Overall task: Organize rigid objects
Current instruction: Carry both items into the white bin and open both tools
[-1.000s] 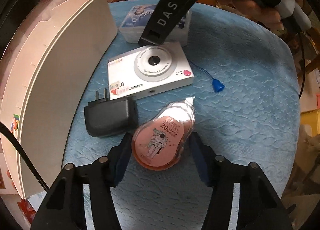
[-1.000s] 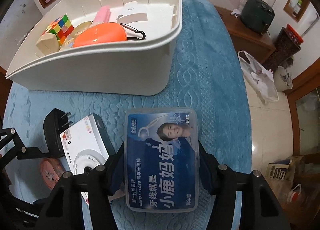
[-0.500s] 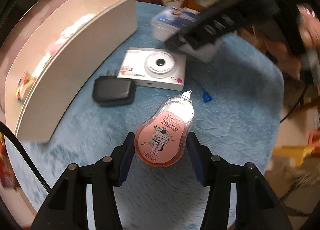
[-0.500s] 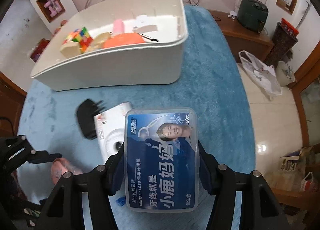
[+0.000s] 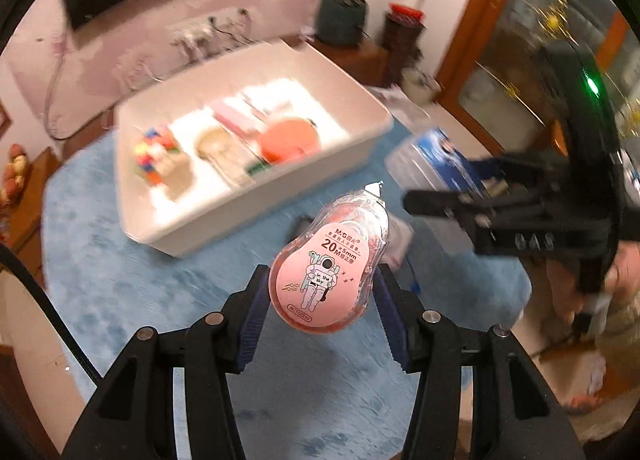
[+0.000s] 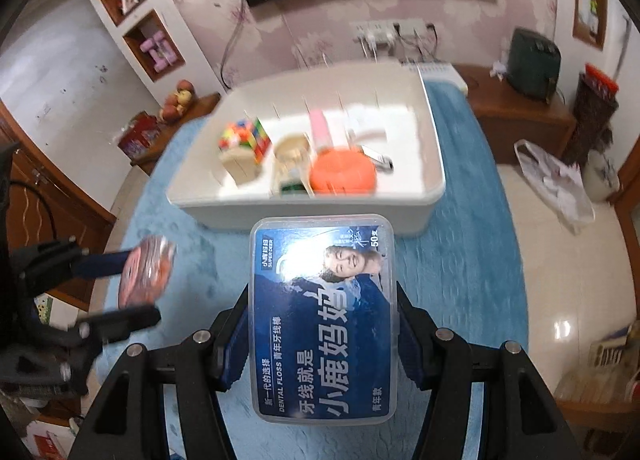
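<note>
My left gripper point(image 5: 320, 300) is shut on a pink correction tape dispenser point(image 5: 328, 268) and holds it in the air above the blue mat. It also shows in the right wrist view point(image 6: 146, 272). My right gripper point(image 6: 322, 336) is shut on a blue dental floss box point(image 6: 322, 320), also lifted; the box shows in the left wrist view point(image 5: 434, 164). The white bin point(image 5: 208, 220) stands ahead of both grippers, also in the right wrist view point(image 6: 434, 164). It holds a puzzle cube point(image 6: 244, 136), an orange round case point(image 6: 342, 172) and a pink item point(image 6: 320, 128).
The blue mat point(image 6: 460, 260) covers the round table. A white camera point(image 5: 400, 236) is partly hidden behind the tape dispenser. Wooden cabinets, a dark basket point(image 6: 594, 108) and a tiled floor lie beyond the table's right edge.
Both grippers have risen from the mat with their objects and tilted up toward the bin. The bin's inside now shows in both views. The camera and charger dropped out of sight.
</note>
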The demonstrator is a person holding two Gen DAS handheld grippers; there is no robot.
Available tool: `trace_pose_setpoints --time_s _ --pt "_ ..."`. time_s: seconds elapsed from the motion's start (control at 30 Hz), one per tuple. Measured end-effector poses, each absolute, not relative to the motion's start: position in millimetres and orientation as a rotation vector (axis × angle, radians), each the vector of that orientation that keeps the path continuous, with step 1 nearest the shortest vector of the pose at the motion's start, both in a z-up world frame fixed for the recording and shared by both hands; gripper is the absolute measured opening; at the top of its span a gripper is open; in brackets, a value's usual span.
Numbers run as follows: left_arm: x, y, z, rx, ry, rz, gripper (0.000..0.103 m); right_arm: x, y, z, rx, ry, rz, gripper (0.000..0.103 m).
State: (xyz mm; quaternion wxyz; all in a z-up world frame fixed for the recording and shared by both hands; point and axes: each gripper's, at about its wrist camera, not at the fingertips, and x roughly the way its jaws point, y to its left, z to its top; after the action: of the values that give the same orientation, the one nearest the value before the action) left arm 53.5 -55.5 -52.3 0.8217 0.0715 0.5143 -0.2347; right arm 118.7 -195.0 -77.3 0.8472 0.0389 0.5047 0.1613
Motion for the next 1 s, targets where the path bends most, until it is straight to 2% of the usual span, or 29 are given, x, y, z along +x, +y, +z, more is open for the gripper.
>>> trace_pose_setpoints --time_s 0.27,0.53,0.73,1.0 --pt "145 -22 -21 0.115 1.022 -0.364 0.055 159 -177 -31 0.039 0.964 0.318 0.062" --pt "220 -24 -17 0.111 0.973 -0.290 0.055 226 -175 -21 0.060 0.929 0.209 0.062" --pt "266 -35 -43 0.102 1.012 -0.250 0.055 267 -179 -44 0.100 0.958 0.129 0.062" --pt "302 -43 -103 0.119 1.139 -0.193 0.055 288 -176 -107 0.081 1.102 0.092 0.062"
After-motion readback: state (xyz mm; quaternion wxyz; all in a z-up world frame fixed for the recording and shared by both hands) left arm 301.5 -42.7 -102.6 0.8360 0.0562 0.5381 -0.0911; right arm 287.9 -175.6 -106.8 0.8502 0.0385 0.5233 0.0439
